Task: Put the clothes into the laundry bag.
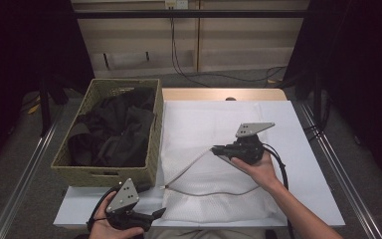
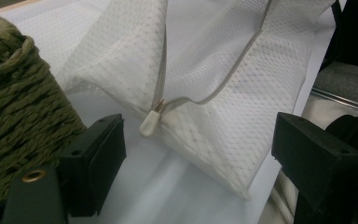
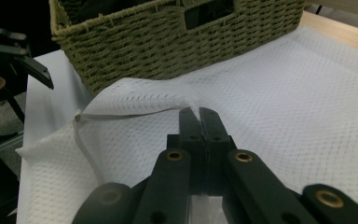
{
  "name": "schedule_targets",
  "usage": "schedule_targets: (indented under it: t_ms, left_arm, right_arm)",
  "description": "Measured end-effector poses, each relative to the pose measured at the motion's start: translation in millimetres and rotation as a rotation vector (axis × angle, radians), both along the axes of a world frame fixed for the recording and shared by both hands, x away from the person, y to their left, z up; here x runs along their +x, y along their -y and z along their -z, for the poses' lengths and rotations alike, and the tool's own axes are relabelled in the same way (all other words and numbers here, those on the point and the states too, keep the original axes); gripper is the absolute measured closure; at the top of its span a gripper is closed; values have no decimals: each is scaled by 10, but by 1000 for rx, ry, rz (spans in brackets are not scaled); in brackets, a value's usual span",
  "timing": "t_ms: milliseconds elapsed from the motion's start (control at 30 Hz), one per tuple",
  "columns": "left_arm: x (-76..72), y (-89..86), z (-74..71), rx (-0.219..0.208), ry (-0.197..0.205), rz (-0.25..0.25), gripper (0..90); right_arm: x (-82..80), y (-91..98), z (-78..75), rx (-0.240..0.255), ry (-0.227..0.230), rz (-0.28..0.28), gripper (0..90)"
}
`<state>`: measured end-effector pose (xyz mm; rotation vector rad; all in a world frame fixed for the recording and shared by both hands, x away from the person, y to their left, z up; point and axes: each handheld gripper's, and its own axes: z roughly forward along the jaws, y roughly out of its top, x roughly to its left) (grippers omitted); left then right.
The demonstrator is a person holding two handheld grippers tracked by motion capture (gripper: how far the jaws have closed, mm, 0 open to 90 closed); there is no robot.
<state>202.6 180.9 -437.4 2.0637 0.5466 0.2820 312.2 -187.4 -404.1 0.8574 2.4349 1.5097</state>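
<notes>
1. Your right tool point(image 3: 199, 116) is pressed together, pinching the upper edge of the mesh laundry bag point(image 1: 214, 174) mid-worktop point(image 1: 278, 129).
2. Your left tool point(image 2: 191, 154) stands spread; the zipper pull point(image 2: 150, 122) lies just beyond it, between the jaws.
3. The zipper's point(image 1: 186, 167) open track runs right toward your right tool.

The dark clothes point(image 1: 112, 132) in the woven basket point(image 1: 155, 144) merge into one black heap, so separate garments cannot be told apart. The right tool point(image 3: 199, 114) covers the mesh edge it pinches. The left tool point(image 1: 156, 213) is partly cut off by the high view's bottom edge (with its hand). The mesh bag point(image 2: 242, 98) runs past the frame's top.
</notes>
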Motion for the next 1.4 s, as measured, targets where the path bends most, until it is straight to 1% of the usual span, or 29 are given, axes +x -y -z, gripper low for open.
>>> schedule_targets:
  t_ms: [67,133,167,233,300,333,367,433,500,533,600,633,667,700,733,767,833,933,1000,1067,1100,1133,1200,1233,1267,1300,1333,1367,1400]
  left_arm:
    - [1,-5,-4,6,5,2,175]
    - [-8,-6,-5,1,1,-6,175]
    - [-10,-12,-6,-2,8,-1,175]
    - [-18,-15,-5,-14,7,-1,175]
    - [-18,-20,-15,-1,7,-5,174]
    - [-17,-20,-15,0,10,-5,174]
    - [-15,-16,-7,-13,7,1,174]
    - [-22,-19,-15,-5,10,-1,174]
    - [-24,-25,-21,-3,11,-3,174]
    - [-20,-22,-14,-19,8,2,173]
    - [-27,-17,-14,-30,8,-3,173]
    - [-27,-25,-22,-21,19,-1,174]
    - [-34,-27,-30,-24,20,-2,173]
    - [-40,-25,-31,-39,21,1,174]
    - [-50,-28,-43,-40,24,-6,174]
    - [-53,-37,-53,-45,28,-1,176]
    - [-64,-57,-83,-74,43,-5,183]
    - [-53,-92,-136,-116,43,-24,188]
    - [-37,-115,-188,-101,66,-37,187]
    - [-8,-169,-270,-110,88,-54,187]
    - [13,-198,-305,-130,93,-52,180]
    - [41,-236,-351,-123,104,-65,179]
    - [116,-304,-422,-128,105,-86,177]
    - [157,-335,-458,-110,112,-105,176]
    - [204,-360,-482,-119,110,-117,172]
    - [262,-392,-508,-113,99,-119,169]
    - [318,-421,-536,-95,105,-135,169]
    - [372,-437,-558,-84,93,-156,169]
    - [420,-455,-582,-81,99,-168,169]
  right_arm:
    - [20,1,-21,12,4,1,892]
    - [30,2,-50,34,10,-8,891]
    - [33,-1,-69,29,12,-7,891]
    - [50,1,-99,42,17,-5,891]
    - [80,-6,-143,50,24,-5,892]
    - [80,-6,-143,50,24,-5,892]
    - [91,-17,-186,48,35,-10,892]
    - [96,-23,-212,47,39,-12,892]
    - [106,-17,-293,60,54,-2,893]
    - [106,-17,-293,60,54,-2,893]
    - [111,-2,-327,78,61,2,893]
    - [113,7,-333,88,65,5,892]
    - [114,22,-331,104,65,6,893]
    - [124,20,-317,94,57,6,893]
    - [124,20,-317,94,57,6,893]
    - [121,25,-304,91,55,1,893]
    - [119,25,-302,86,55,0,893]
    - [119,30,-302,88,54,-3,893]
    - [119,28,-299,87,52,-5,893]
    - [117,22,-293,81,51,-6,893]
    - [116,16,-288,82,50,-10,893]
    - [114,12,-286,80,48,-12,893]
    - [112,6,-282,79,48,-16,893]
    - [111,4,-280,76,47,-15,893]
    - [112,0,-275,78,46,-18,893]
    - [112,-3,-270,75,42,-20,893]
    - [112,-3,-270,75,42,-20,893]
    - [112,-2,-266,72,42,-17,893]
    - [113,-4,-262,73,40,-18,893]
